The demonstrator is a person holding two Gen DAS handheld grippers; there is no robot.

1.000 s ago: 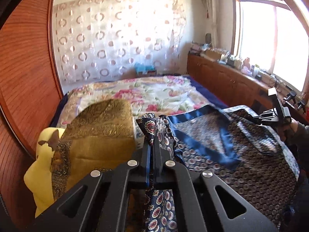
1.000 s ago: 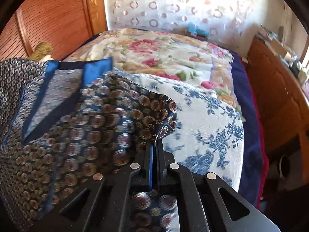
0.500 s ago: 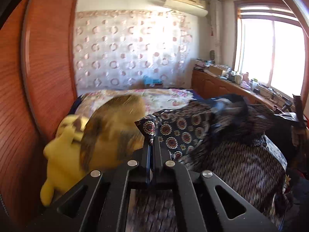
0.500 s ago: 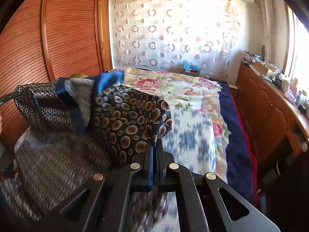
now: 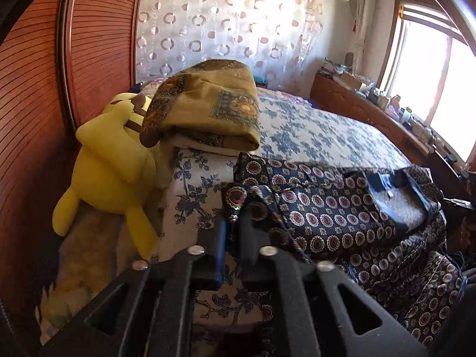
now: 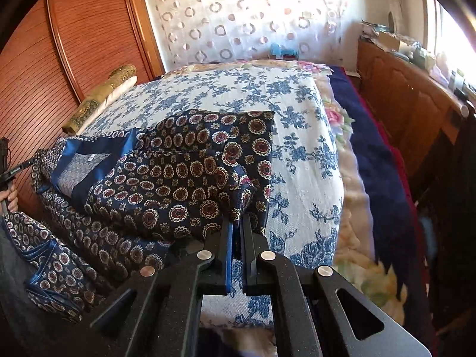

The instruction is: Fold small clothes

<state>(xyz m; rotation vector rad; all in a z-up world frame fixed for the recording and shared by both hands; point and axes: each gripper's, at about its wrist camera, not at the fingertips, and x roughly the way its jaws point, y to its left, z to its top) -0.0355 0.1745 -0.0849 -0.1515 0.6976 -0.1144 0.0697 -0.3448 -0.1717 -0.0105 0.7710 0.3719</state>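
Note:
A dark navy garment with red and gold medallions and a blue collar (image 5: 342,208) (image 6: 178,178) lies across the front of the blue-flowered bed cover (image 5: 312,131) (image 6: 297,154), its lower part hanging over the near edge. My left gripper (image 5: 233,223) is shut on the garment's left corner. My right gripper (image 6: 237,226) is shut on its right corner. Both corners rest low on the bed. The other hand's gripper shows at the far left edge of the right wrist view (image 6: 6,166).
A folded olive-gold cloth (image 5: 208,110) (image 6: 101,101) lies on the bed's left side, with a yellow plush toy (image 5: 113,163) beside it against the wooden wardrobe (image 5: 44,104). A wooden cabinet (image 6: 416,95) runs under the window on the right.
Both grippers, which held the garment lifted in the air, have come down and laid it on the flowered cover. Both stay shut on its corners.

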